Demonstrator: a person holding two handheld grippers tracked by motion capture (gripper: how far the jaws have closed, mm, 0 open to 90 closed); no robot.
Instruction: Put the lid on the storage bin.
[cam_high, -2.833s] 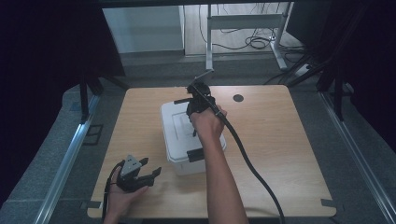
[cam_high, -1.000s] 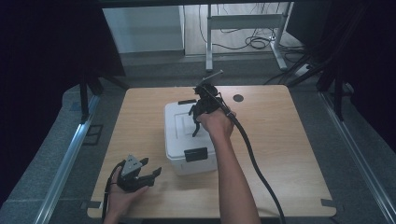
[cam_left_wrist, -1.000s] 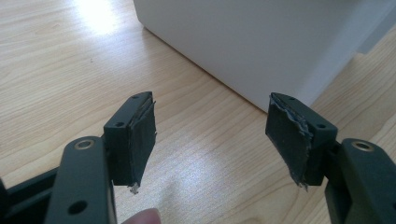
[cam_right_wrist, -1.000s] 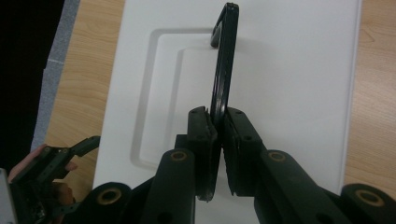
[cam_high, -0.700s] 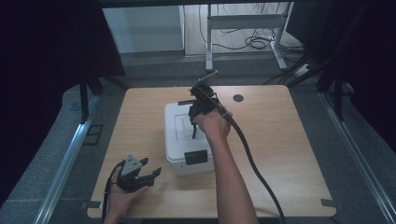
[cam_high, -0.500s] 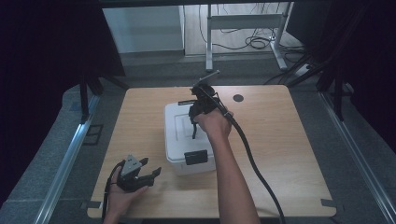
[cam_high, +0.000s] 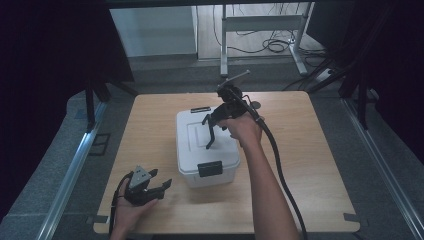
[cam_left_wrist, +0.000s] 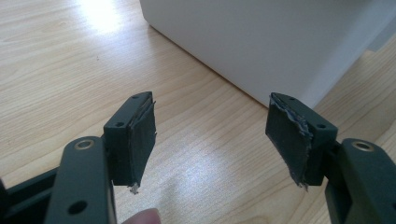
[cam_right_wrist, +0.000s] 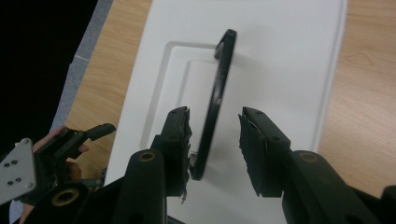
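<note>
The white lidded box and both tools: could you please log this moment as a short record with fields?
surface: wooden table
box: white box, lid on, black latch on its near side
handle: black handle raised off the lid
right tool: right tool above the lid, open, jaws on either side of the handle, not clamped
left tool: left tool low over the table near the box's corner, open, nothing between its jaws
contact: cannot tell whether the right jaws touch the handle

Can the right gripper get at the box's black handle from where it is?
Probably yes. The right gripper is open with the raised black handle between its jaws, above the white box lid; nothing blocks it.
</note>
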